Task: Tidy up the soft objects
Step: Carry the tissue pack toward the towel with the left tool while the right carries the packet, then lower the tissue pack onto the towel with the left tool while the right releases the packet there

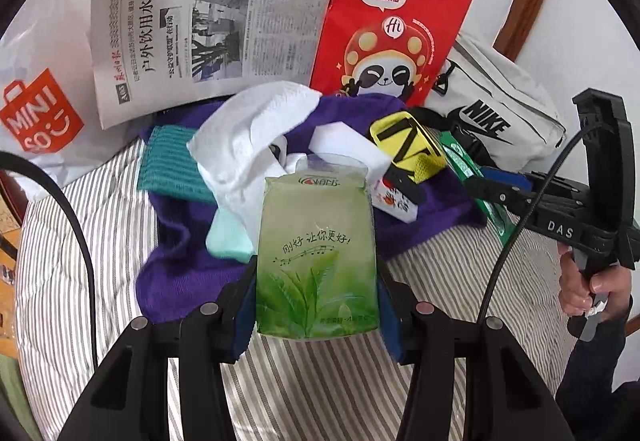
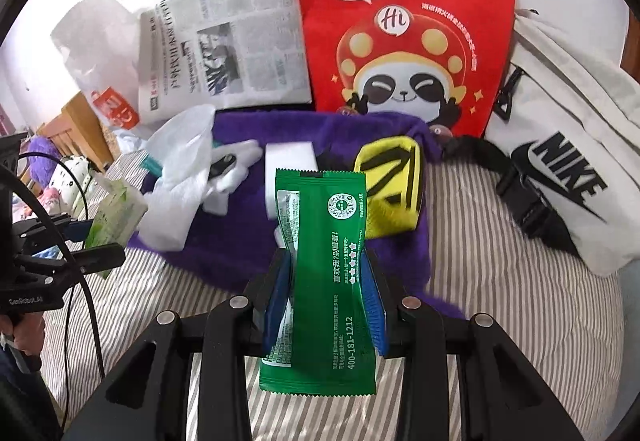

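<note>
My left gripper (image 1: 316, 281) is shut on a light green tissue pack (image 1: 316, 257) and holds it above the striped bed; the pack also shows in the right wrist view (image 2: 116, 213). My right gripper (image 2: 326, 281) is shut on a dark green flat sachet (image 2: 324, 273), seen from the left wrist at the right (image 1: 472, 173). Behind both lies a purple towel (image 2: 240, 237) with a white paper towel (image 1: 248, 145), a white sponge block (image 2: 290, 157), a yellow pouch (image 2: 394, 185), a teal cloth (image 1: 168, 165) and a mint sponge (image 1: 228, 241) on it.
A red paper bag with a panda (image 2: 400, 21), a newspaper (image 1: 200, 25) and a white Miniso bag (image 1: 36, 113) lean on the wall behind. A white Nike bag (image 2: 568, 161) lies at the right. The striped bedcover (image 2: 500, 301) fills the foreground.
</note>
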A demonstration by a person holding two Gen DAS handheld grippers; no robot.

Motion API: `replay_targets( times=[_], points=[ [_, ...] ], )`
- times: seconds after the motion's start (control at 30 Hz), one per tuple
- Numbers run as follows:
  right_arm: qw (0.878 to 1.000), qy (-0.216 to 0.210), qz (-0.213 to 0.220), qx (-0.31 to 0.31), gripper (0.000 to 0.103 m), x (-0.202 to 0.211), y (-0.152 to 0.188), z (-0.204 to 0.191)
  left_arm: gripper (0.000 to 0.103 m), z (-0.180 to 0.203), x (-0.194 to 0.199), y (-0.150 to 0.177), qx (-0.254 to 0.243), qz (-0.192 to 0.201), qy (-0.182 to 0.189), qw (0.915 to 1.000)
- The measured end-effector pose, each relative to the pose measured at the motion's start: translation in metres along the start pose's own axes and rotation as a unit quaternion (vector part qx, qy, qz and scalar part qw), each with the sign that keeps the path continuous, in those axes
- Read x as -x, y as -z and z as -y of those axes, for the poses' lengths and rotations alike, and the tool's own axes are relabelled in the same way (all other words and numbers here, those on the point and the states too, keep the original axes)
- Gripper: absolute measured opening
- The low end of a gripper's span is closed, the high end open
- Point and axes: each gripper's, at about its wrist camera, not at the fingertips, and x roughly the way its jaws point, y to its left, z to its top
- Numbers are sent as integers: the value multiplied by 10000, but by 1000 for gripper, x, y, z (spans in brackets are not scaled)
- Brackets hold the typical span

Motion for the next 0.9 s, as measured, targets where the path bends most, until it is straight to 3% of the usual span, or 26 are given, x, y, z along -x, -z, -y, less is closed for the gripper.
replay_targets(
  times=[0.43, 0.63, 0.9],
  points=[
    [9997, 178, 120, 108, 36, -23, -59, -2, 49, -13, -20, -47, 33, -58, 194, 9998],
    [9995, 286, 139, 56, 36, -32, -74, -3, 49, -4, -35, -67, -75, -54, 151, 9998],
    [9995, 305, 12, 24, 36, -46, -75, 5, 49, -7, -53, -69, -133, -145, -18, 9998]
  ],
)
